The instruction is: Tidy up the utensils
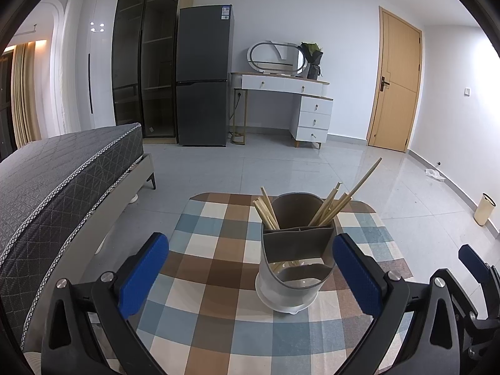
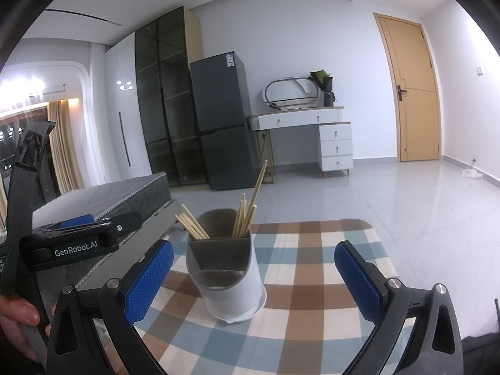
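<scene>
Two grippers, both empty, fingers spread wide apart, hovering low over the checked surface [image 1: 218, 281] beside the bed [image 1: 62, 168]. Largest on that surface: the grey-and-white utensil holder [image 1: 293, 268], upright on its white base, divided into compartments. Framed between the fingers of the left gripper [image 1: 250, 275], nearer the right-side pad [image 1: 356, 275] than the left-side one, apparently just short of touching it. Seen from the right gripper [image 2: 253, 281], the same holder [image 2: 225, 278] closer to that gripper's left-side pad [image 2: 150, 281], again with no contact. Smaller still: pale wooden chopsticks [image 1: 331, 206], standing in two bunches in the rear compartments, one bunch leaning left, the other right, one long stick [image 1: 365, 178] jutting well above the rest. Front compartment apparently empty, though hard to tell through the reflection. No loose utensil visible anywhere on the cloth. Judged as the closing step: sticks already stowed, nothing held. Next, likely either a gentle nudge to seat the tall stick, or a straight withdrawal without knocking the holder.
</scene>
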A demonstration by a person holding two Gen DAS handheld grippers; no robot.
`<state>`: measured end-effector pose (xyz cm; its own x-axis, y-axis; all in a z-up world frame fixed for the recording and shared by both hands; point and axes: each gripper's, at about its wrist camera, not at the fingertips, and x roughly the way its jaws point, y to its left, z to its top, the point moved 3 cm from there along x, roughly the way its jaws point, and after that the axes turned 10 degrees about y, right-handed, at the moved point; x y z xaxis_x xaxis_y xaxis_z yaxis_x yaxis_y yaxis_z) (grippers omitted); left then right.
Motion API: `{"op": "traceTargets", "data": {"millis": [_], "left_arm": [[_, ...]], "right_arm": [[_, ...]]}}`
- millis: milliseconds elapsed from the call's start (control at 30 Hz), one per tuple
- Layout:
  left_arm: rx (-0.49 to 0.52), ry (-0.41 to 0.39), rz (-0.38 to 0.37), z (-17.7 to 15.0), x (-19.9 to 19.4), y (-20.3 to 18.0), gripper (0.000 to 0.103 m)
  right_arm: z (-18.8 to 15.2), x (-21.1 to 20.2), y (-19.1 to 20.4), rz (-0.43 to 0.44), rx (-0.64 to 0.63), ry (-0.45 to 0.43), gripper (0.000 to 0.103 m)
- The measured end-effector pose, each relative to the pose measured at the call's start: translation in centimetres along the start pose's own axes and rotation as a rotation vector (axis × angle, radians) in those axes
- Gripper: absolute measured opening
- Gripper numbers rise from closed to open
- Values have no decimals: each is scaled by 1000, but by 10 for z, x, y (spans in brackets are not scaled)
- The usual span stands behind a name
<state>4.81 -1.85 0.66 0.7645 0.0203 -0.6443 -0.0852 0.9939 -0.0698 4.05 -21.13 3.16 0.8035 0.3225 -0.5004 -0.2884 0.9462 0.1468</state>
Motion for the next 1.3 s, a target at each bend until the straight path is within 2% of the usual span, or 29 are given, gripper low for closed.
{"op": "traceTargets", "data": {"millis": [1300], "left_arm": [[-28, 14, -8, 0, 0, 3, 102]], "right_arm": [[-2, 1, 0, -3, -1, 1, 103]]}}
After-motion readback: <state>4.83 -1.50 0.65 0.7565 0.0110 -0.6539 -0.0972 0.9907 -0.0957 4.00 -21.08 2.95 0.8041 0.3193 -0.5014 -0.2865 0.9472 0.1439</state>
